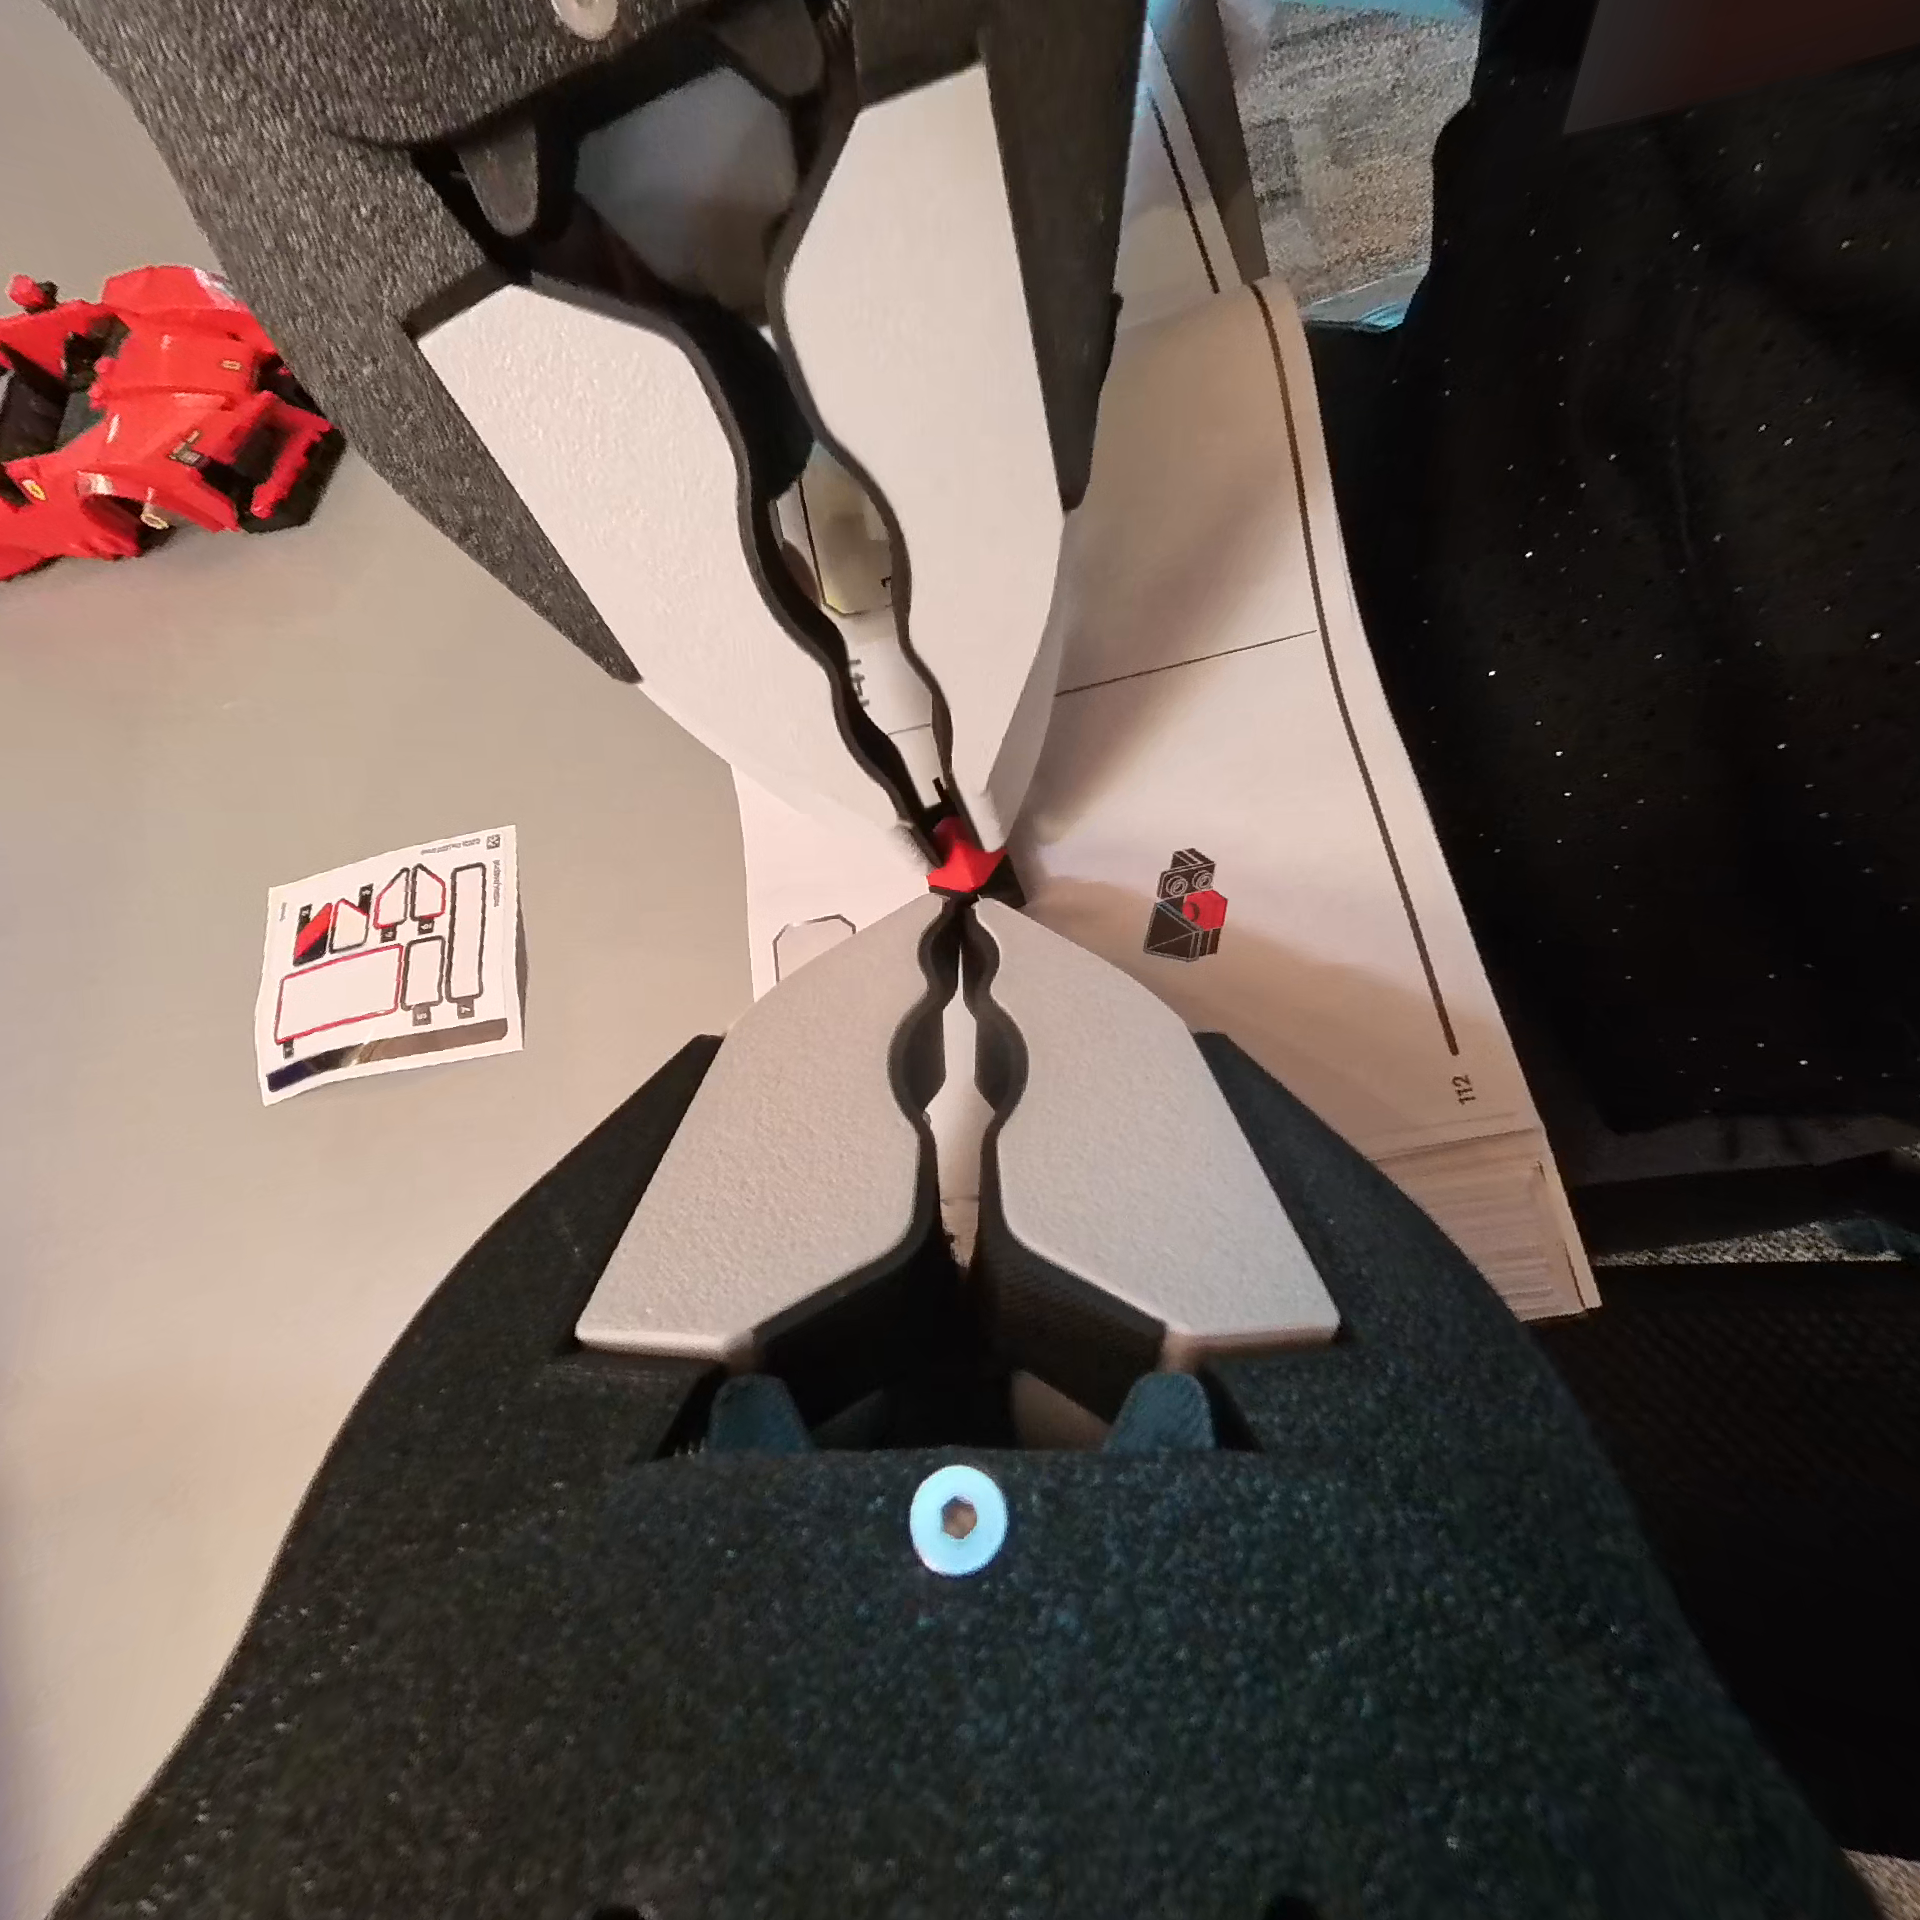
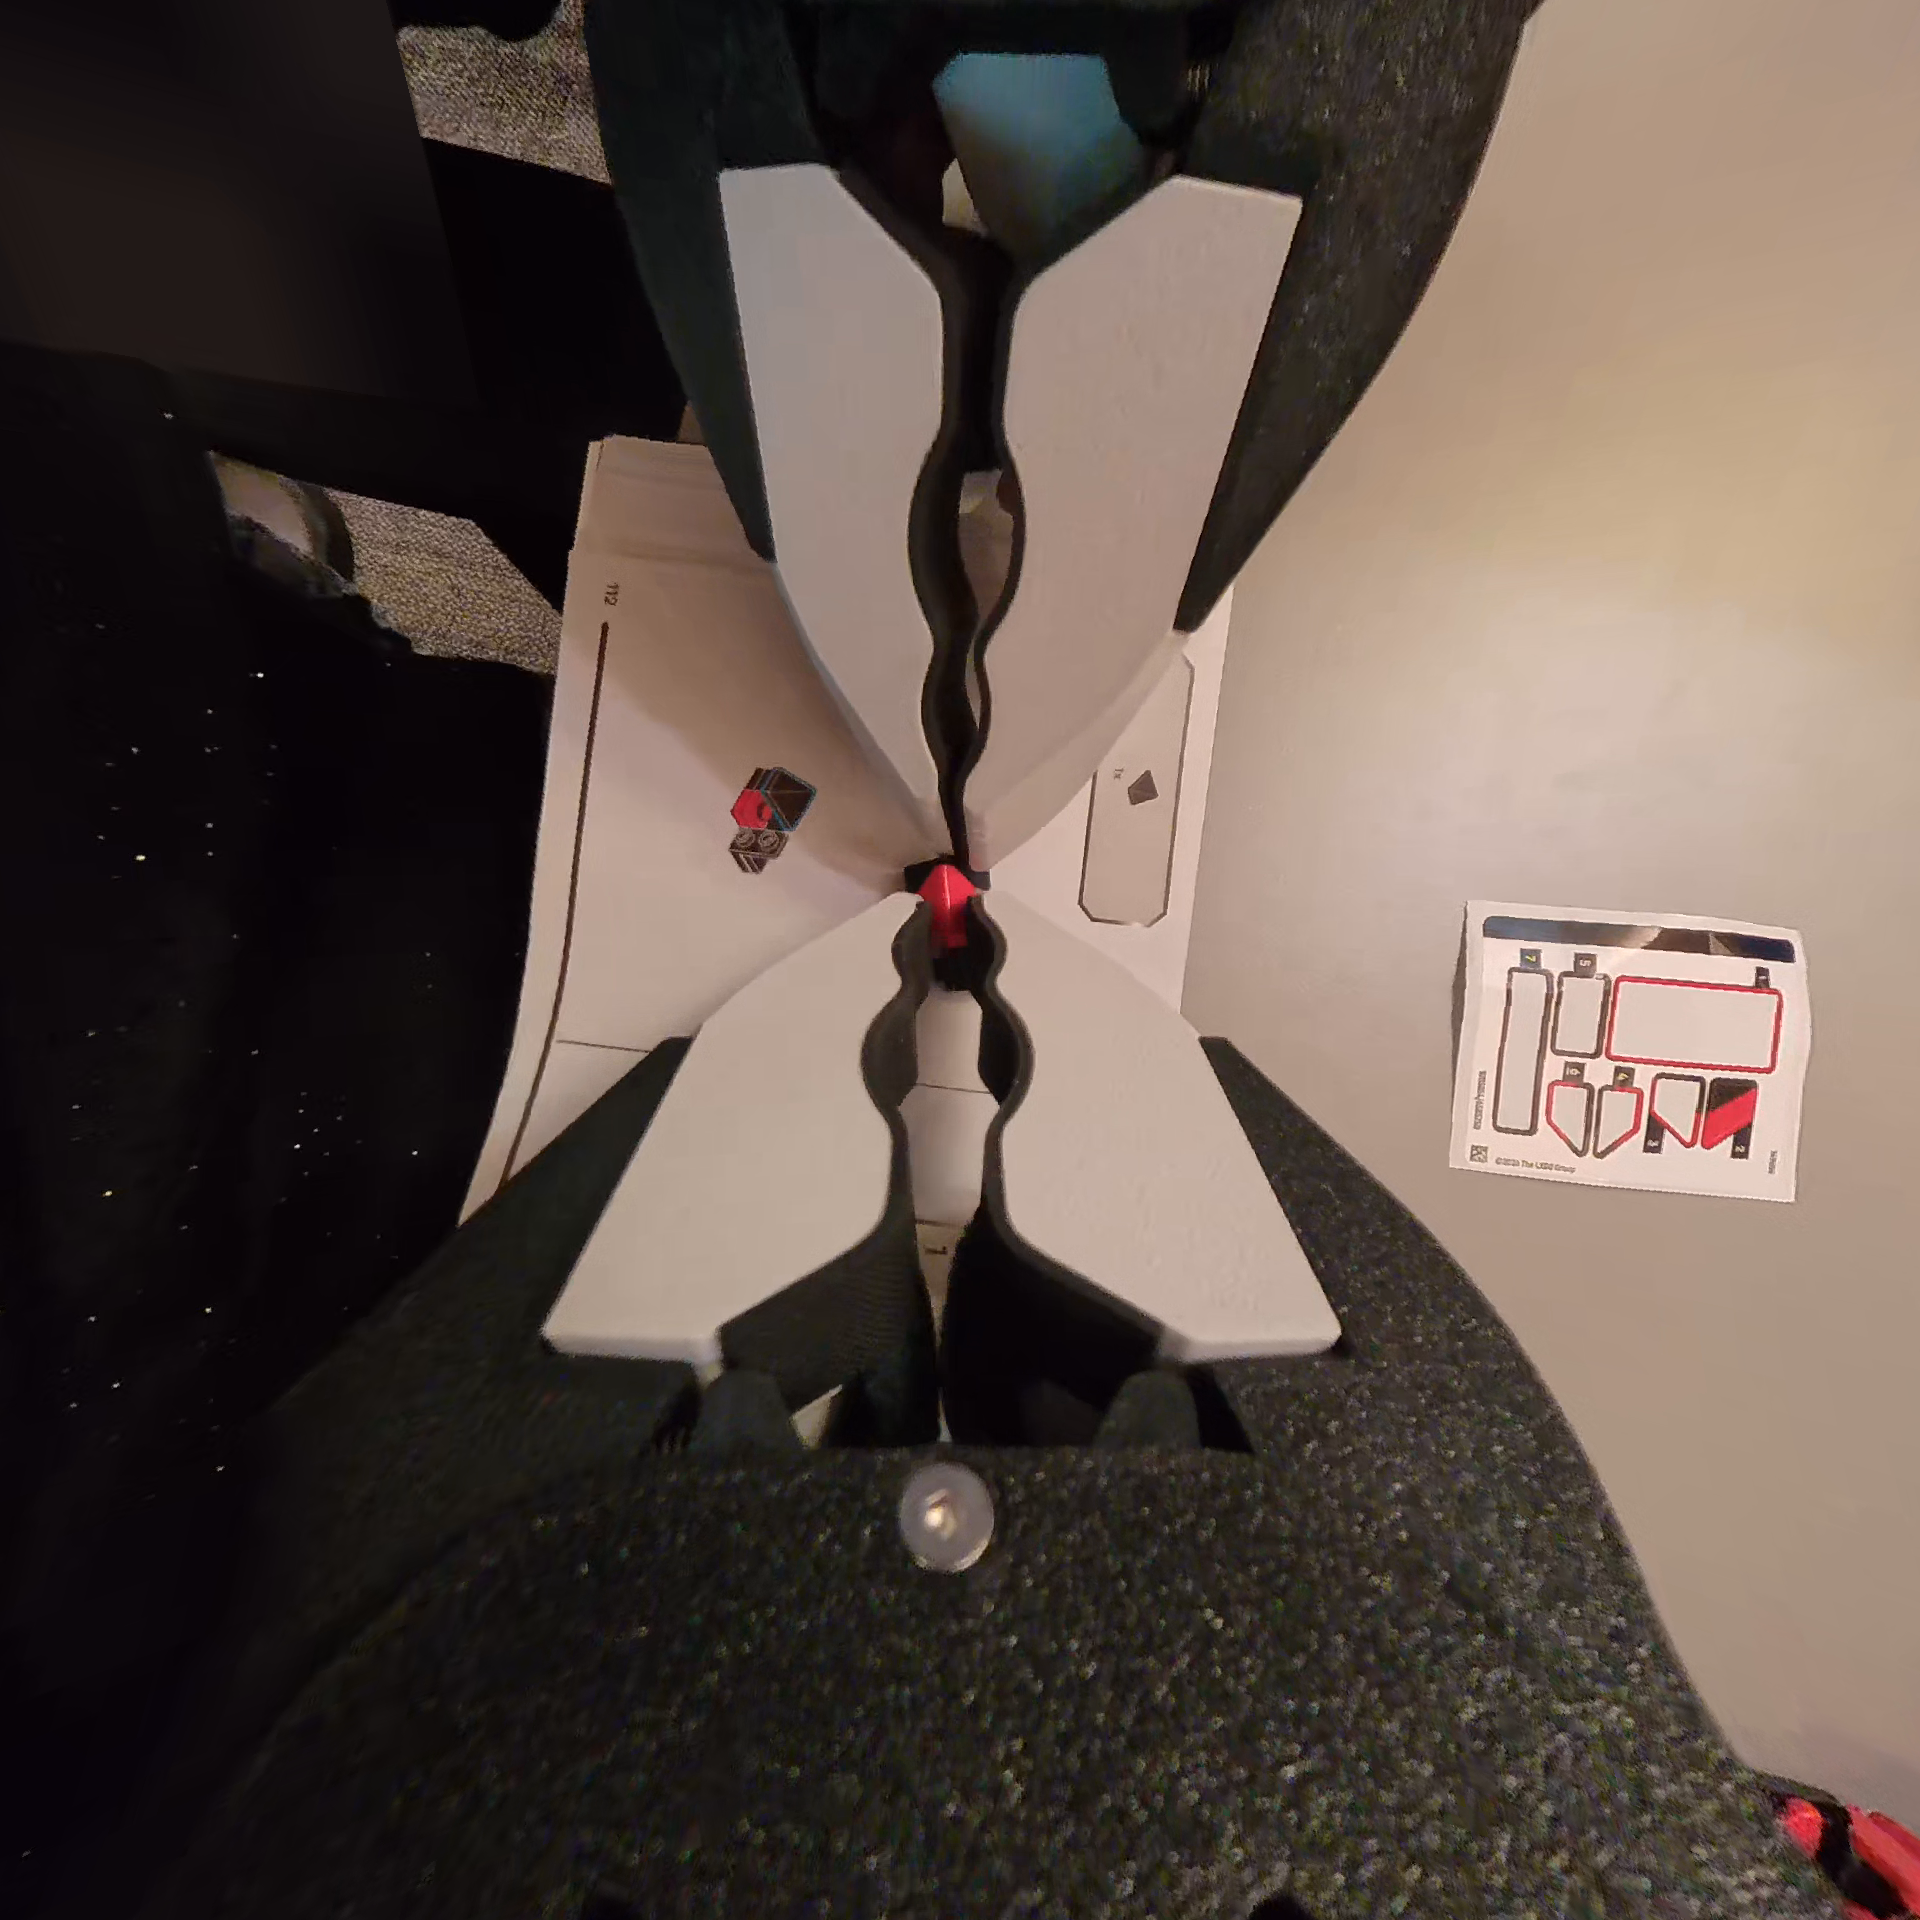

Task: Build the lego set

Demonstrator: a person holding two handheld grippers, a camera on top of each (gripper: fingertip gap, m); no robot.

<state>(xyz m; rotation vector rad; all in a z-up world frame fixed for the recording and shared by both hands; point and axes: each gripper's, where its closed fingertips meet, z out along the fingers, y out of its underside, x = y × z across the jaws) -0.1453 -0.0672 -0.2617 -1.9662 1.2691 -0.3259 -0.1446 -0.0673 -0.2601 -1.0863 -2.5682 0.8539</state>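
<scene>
Both grippers meet tip to tip above the open instruction booklet [image 1: 1247, 748]. My right gripper [image 2: 945, 930] is shut on a small red brick [image 2: 943, 899] with a black piece joined to it [image 2: 945, 971]. In the left wrist view the right gripper [image 1: 961, 831] comes down from the top with the red brick [image 1: 966, 868] in its tips. My left gripper [image 1: 961, 923] has its jaws shut, and its tips touch the red and black assembly from the opposite side. It also shows in the right wrist view [image 2: 961, 836]. I cannot tell whether anything is pinched between its tips.
A built red lego car [image 1: 135, 416] stands on the grey table [image 1: 312, 727] at the far left. A sticker sheet [image 1: 390, 961] lies beside the booklet and also shows in the right wrist view [image 2: 1631, 1049]. Dark fabric [image 1: 1662, 623] lies beyond the table's edge. Only a small space, under 4 cm, lies between the two pairs of fingers.
</scene>
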